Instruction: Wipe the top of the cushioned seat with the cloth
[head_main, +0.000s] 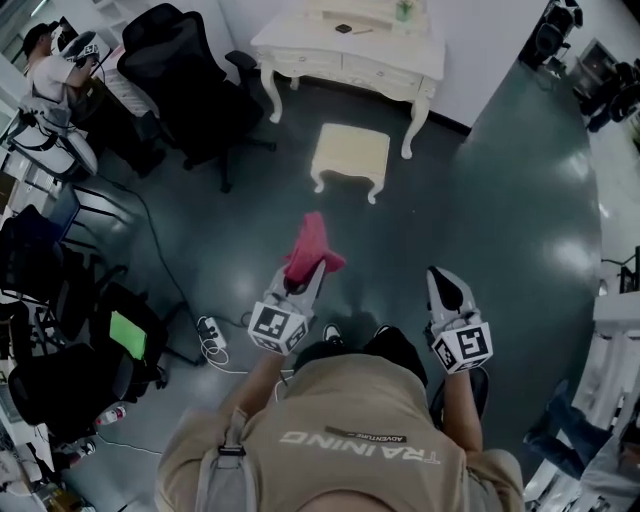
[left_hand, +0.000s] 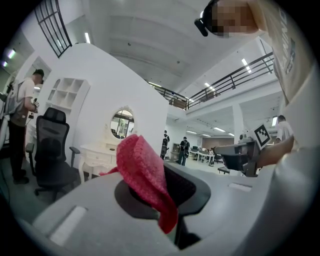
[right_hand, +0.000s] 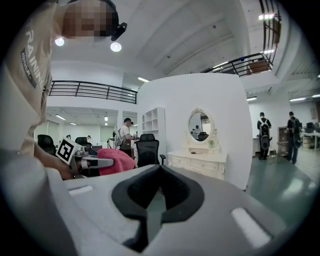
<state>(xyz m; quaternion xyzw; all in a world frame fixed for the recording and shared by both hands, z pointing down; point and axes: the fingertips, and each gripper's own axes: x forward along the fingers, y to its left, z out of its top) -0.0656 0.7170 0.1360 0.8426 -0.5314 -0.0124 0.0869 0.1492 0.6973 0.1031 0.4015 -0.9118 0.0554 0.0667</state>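
Gripping nubbly, folded red cloth (left_hand: 142, 172) — left gripper (head_main: 308, 272)

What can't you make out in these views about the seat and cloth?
- Cushioned seat: seen in the head view only. Neither gripper view shows it, and any dirt is too small to see.
- Cloth: in the left gripper view it drapes over the jaws' tips.
- Items on the dressing table: head view, too small.

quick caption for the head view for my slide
Standing back from the cushioned seat, left gripper shut on the red cloth, right gripper empty; wiping not yet begun.
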